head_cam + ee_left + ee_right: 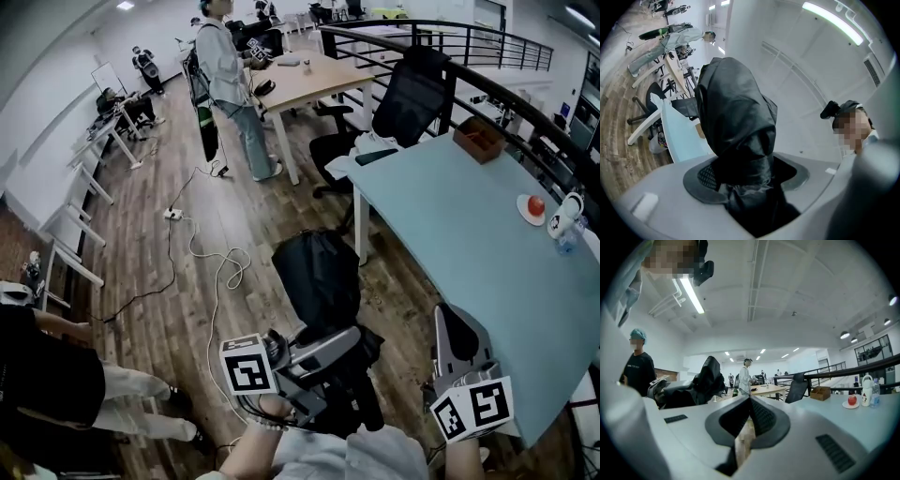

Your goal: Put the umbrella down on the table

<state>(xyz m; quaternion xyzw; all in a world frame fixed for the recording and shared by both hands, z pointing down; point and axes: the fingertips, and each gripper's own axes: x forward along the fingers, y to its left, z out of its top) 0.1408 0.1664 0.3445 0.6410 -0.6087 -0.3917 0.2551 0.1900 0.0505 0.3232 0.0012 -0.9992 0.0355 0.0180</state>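
Observation:
A folded black umbrella stands upright over the wooden floor, left of the light blue table. My left gripper is shut on its lower end. In the left gripper view the umbrella's black fabric fills the space between the jaws, at the left gripper, and rises above them. My right gripper hovers by the table's near corner, shut with nothing in it. The right gripper view has the pads meeting at the right gripper's tip, with the umbrella off to its left and the table to its right.
On the table stand a wooden box, a plate with a red apple and a white bottle. A black office chair is at its far end. Cables trail over the floor. A person sits left; another person stands farther back.

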